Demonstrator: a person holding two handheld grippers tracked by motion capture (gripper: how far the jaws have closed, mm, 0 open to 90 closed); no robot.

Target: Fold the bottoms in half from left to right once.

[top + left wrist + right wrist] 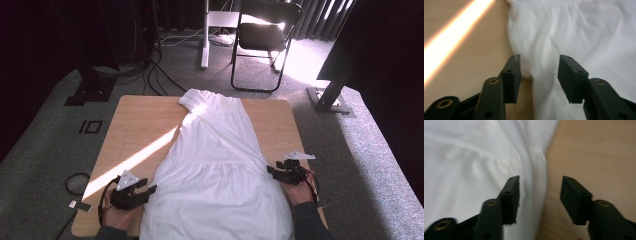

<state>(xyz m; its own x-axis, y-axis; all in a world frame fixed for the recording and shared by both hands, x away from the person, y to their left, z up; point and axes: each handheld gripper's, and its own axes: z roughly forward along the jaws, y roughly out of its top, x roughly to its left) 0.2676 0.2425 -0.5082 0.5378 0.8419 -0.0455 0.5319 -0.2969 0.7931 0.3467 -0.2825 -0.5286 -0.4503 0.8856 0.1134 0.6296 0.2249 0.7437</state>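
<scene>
On the wooden worktop (pixel 135 120) a white garment (pixel 215 165) lies spread flat, its narrow end toward the far edge and its wide hem reaching the near edge between the person's two hands. A bright strip of sunlight (pixel 132 162) runs slantwise across the bare wood to the left of the cloth.

The left hand (pixel 119 214) comes in from the bottom edge, low over the near left corner, and points its left tool (pixel 147 190) inward and slightly forward at the garment's left border. In the left gripper view its jaws stand wide apart with nothing between them; the left jaw is over bare wood just beside the cloth's edge, the right jaw over the white fabric, so the border lies in the gap.

The right hand (pixel 299 192), with a dark sleeve (pixel 310 222) behind it, rests near the right border of the garment, its right tool (pixel 272 170) aimed inward at the cloth. In the right gripper view that tool also gapes wide and grips nothing: the left jaw sits over fabric, the right jaw over wood, the garment's edge running up between them. Both gripper views are blurred.

Beyond the worktop, on grey carpet, a black folding chair (pixel 262 37) stands in sunlight.
</scene>
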